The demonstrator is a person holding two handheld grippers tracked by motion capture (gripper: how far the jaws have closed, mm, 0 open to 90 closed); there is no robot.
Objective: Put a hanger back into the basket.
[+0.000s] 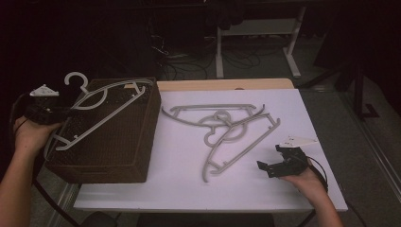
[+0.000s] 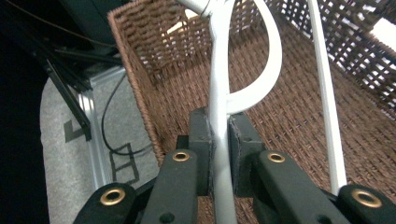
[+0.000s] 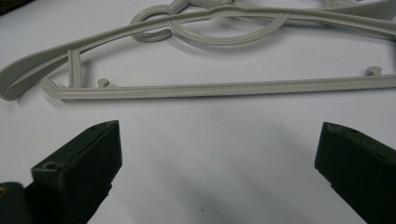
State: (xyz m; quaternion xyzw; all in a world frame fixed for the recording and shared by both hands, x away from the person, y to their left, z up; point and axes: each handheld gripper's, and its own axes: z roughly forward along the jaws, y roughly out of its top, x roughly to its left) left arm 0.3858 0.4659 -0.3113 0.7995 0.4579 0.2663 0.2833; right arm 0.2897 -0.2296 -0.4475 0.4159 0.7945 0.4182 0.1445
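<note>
At far left, we see the left gripper (image 1: 64, 112) clamped on a white hanger (image 1: 101, 111), which lies tilted across the top of the brown basket (image 1: 120, 153). Mid-table (image 1: 179, 189), two more hangers (image 1: 222, 127) lie crossed. At right, the right gripper (image 1: 267, 166) rests near them, jaws spread wide and empty.

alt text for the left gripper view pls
The left gripper is shut on a white plastic hanger, its two black jaws clamping one bar. The hanger hangs over the inside of a brown wicker basket.
</note>
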